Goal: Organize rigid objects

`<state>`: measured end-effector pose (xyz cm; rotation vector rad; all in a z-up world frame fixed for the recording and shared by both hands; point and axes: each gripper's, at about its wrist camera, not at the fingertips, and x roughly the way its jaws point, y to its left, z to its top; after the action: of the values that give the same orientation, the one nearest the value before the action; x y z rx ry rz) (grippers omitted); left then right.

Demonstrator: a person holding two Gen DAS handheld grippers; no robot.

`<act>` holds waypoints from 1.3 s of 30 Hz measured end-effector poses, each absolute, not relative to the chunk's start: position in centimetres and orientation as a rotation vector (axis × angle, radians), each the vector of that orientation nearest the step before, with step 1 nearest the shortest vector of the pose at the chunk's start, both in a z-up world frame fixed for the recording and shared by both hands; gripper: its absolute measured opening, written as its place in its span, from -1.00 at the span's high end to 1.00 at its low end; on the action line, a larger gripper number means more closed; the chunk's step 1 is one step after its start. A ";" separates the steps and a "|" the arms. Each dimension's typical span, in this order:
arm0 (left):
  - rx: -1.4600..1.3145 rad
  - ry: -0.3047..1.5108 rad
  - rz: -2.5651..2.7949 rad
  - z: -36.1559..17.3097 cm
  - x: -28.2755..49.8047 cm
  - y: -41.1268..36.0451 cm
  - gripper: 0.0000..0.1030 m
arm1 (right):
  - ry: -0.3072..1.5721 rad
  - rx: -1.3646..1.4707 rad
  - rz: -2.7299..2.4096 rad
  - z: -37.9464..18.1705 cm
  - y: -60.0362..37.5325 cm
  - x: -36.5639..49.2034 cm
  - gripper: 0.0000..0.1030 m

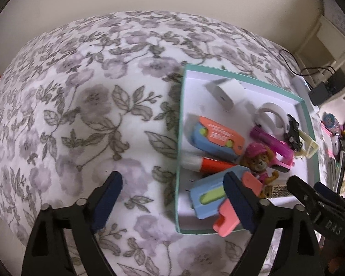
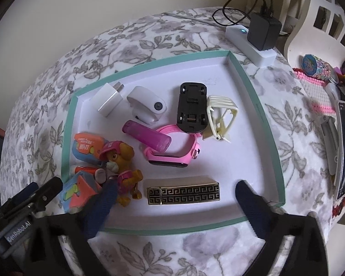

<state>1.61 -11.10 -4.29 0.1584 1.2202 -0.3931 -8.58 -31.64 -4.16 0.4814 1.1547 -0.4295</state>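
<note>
The teal-rimmed tray (image 2: 260,105) on the floral cloth (image 1: 85,105) holds one pup figure (image 2: 120,158) at its near-left corner and two orange-blue toys. Only my right view shows one brass bar (image 2: 183,193). My left gripper (image 1: 172,191) and right gripper (image 2: 174,192) gape, holding nothing.

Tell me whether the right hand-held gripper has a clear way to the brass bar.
Probably yes: the right hand-held gripper is open, the brass bar lies between its fingers, nothing on top.

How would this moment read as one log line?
left gripper: open, empty | right gripper: open, over tray | brass bar between fingers, ungripped
</note>
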 end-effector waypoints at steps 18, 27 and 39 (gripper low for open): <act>0.099 1.206 -0.282 -3.9 3.0 -8.4 -0.82 | 1.114 0.431 -0.389 -3.2 -30.5 -8.2 -1.00; 0.134 1.086 -0.258 -1.0 3.0 -6.3 -0.82 | 1.058 0.440 -0.363 -1.8 -29.3 -8.3 -1.00; 0.138 1.004 -0.283 1.5 1.1 -5.7 -0.82 | 0.988 0.375 -0.353 0.7 -26.8 -8.6 -1.00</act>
<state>1.08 -5.75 1.46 0.1381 1.0042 -0.2827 -8.64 -26.83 0.67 0.3747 0.9879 -0.3533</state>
